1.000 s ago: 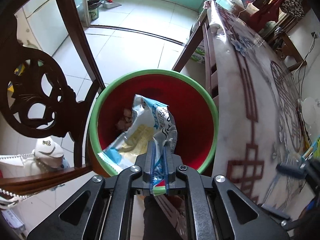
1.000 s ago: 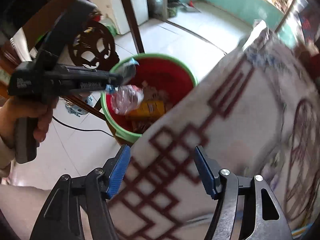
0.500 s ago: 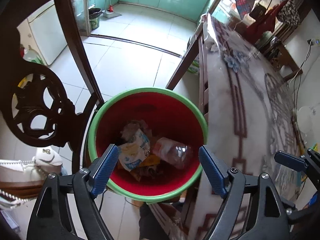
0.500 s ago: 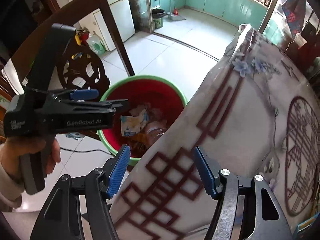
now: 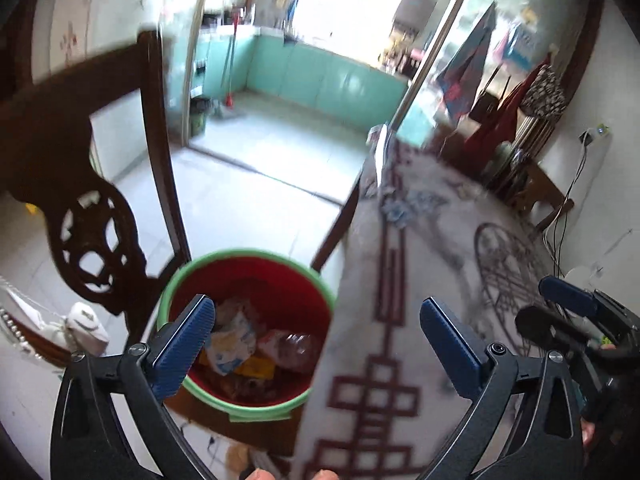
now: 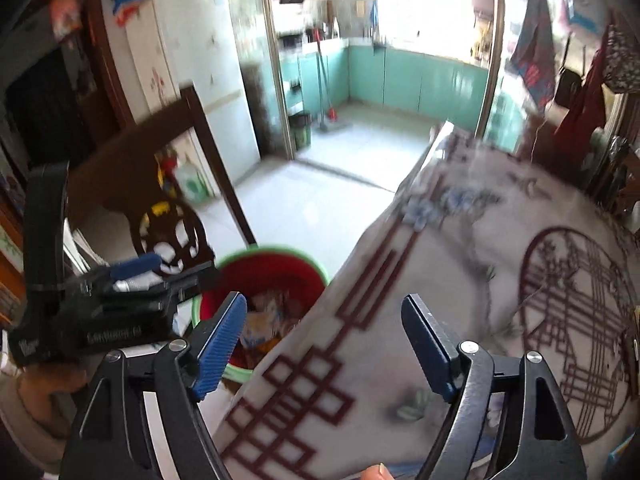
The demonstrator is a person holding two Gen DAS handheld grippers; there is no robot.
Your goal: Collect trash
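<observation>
A red bucket with a green rim (image 5: 256,258) stands on the floor beside the table; it also shows in the right wrist view (image 6: 276,250). Inside it lie a white and blue snack wrapper (image 5: 234,340), a clear plastic bottle (image 5: 292,348) and other scraps. My left gripper (image 5: 318,344) is open and empty, above the bucket and the table's edge. My right gripper (image 6: 322,328) is open and empty over the table. The left gripper's body (image 6: 100,300) shows at the left of the right wrist view.
The table (image 5: 432,280) carries a white cloth with dark red patterns (image 6: 460,280). A dark carved wooden chair (image 5: 92,240) stands left of the bucket. Tiled floor (image 5: 256,184) lies beyond. The right gripper's body (image 5: 580,320) is at the right edge.
My left gripper opened and dropped the snack wrapper into the bucket, then rose and tilted up. The right gripper has also tilted up, still open.
</observation>
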